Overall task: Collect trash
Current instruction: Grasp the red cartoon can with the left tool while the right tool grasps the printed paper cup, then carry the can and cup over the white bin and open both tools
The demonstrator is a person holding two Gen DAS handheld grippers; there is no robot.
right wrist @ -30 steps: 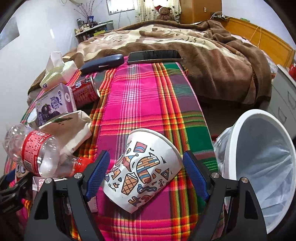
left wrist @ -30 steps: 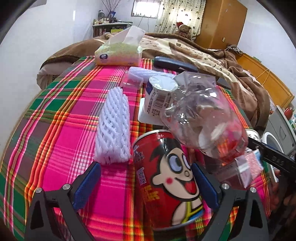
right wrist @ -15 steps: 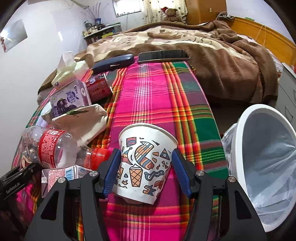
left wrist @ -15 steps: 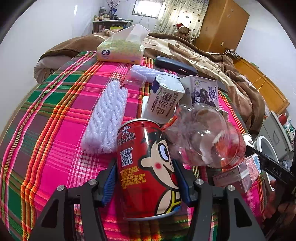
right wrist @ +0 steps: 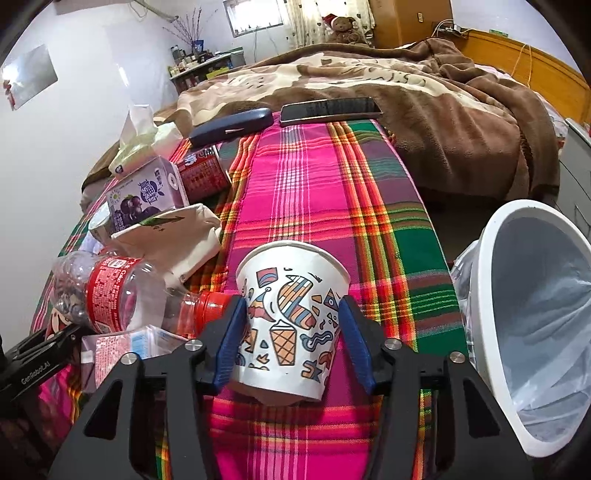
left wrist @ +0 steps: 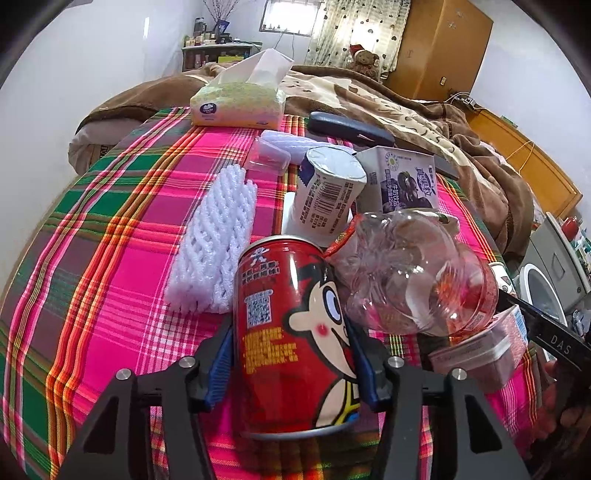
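Plaid tablecloth (left wrist: pixel 110 229): tongs (left wrist: pixel 291 354) pinch red cartoon-faced can (left wrist: pixel 291 332), upright.

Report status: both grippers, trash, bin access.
Left gripper shut on red can. Right gripper shut on paper cup. Bin open at right, path clear. Plastic bottle crowds the can.

A: What kind of place is this, a studio or a house?

B: Someone's bedroom, pretty clearly. There's a bed with a brown blanket (right wrist: pixel 424 99) right behind the plaid-covered table (right wrist: pixel 317 192), and a teddy bear (left wrist: pixel 364 61) in a Santa hat sits by the heart-print curtains (left wrist: pixel 354 33).

A: Anything else?

B: A wooden wardrobe (left wrist: pixel 439 48), a cluttered shelf (left wrist: pixel 218 48) under the window (left wrist: pixel 291 16), a tissue pack (left wrist: pixel 236 101) and a phone (right wrist: pixel 330 109) lying around. Lived-in home stuff.
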